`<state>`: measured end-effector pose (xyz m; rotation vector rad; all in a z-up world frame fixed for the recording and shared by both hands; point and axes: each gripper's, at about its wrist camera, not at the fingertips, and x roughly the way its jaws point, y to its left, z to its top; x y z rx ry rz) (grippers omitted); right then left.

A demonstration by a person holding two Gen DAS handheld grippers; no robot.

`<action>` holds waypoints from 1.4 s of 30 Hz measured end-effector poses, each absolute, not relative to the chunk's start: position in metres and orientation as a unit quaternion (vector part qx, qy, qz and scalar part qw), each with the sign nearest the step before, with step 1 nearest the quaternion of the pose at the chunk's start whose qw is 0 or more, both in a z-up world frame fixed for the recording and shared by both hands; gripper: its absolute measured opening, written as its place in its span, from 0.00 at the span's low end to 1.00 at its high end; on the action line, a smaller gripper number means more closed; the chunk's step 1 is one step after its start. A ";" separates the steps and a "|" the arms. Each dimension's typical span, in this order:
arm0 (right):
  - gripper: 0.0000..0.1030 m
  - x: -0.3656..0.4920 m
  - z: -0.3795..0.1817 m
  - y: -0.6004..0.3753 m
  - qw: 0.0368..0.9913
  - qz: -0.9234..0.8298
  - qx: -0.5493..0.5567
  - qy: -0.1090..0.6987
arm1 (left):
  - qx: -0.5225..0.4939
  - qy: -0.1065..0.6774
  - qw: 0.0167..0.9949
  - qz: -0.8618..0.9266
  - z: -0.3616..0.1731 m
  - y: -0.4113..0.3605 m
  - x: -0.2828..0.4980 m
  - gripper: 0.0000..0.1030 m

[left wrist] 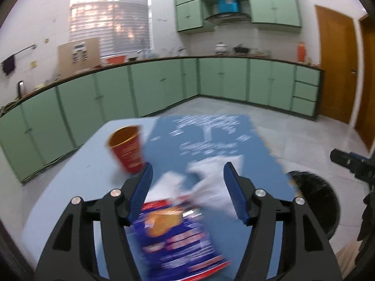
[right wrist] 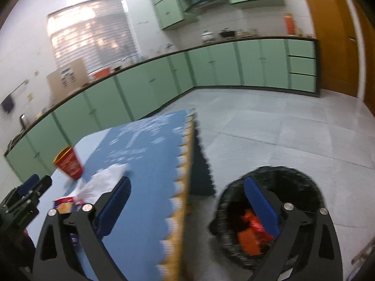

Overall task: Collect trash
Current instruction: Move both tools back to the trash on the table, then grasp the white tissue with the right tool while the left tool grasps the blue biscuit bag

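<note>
A blue snack packet [left wrist: 178, 241] lies on the blue table mat [left wrist: 211, 140] just below my open left gripper [left wrist: 187, 182]; it also shows in the right wrist view [right wrist: 66, 205]. Crumpled white paper [left wrist: 211, 182] lies beyond the packet, between the fingers; it also shows in the right wrist view [right wrist: 103, 178]. A red paper cup [left wrist: 127, 148] stands tilted at the left, also in the right wrist view [right wrist: 69, 162]. My right gripper [right wrist: 187, 201] is open and empty, straddling the table edge beside a black-lined trash bin [right wrist: 269, 213] holding orange trash [right wrist: 252, 236].
The bin [left wrist: 316, 201] stands on the tiled floor right of the table. Green cabinets [left wrist: 152, 86] line the far walls. A wooden door [left wrist: 337, 63] is at the right. The left gripper shows at the lower left of the right wrist view [right wrist: 28, 194].
</note>
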<state>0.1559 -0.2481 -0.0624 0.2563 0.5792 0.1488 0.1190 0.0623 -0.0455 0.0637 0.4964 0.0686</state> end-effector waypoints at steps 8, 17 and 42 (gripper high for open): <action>0.89 0.179 -0.078 -0.140 0.932 0.149 0.082 0.320 | 0.013 0.274 0.958 0.081 -0.058 0.128 0.100 0.60; 0.75 0.201 -0.100 -0.092 0.916 0.163 0.048 0.363 | -0.016 0.281 0.956 0.080 -0.064 0.153 0.099 0.60; 0.07 0.181 -0.082 -0.130 0.927 0.150 0.059 0.339 | -0.022 0.340 0.939 0.036 -0.097 0.099 0.102 0.52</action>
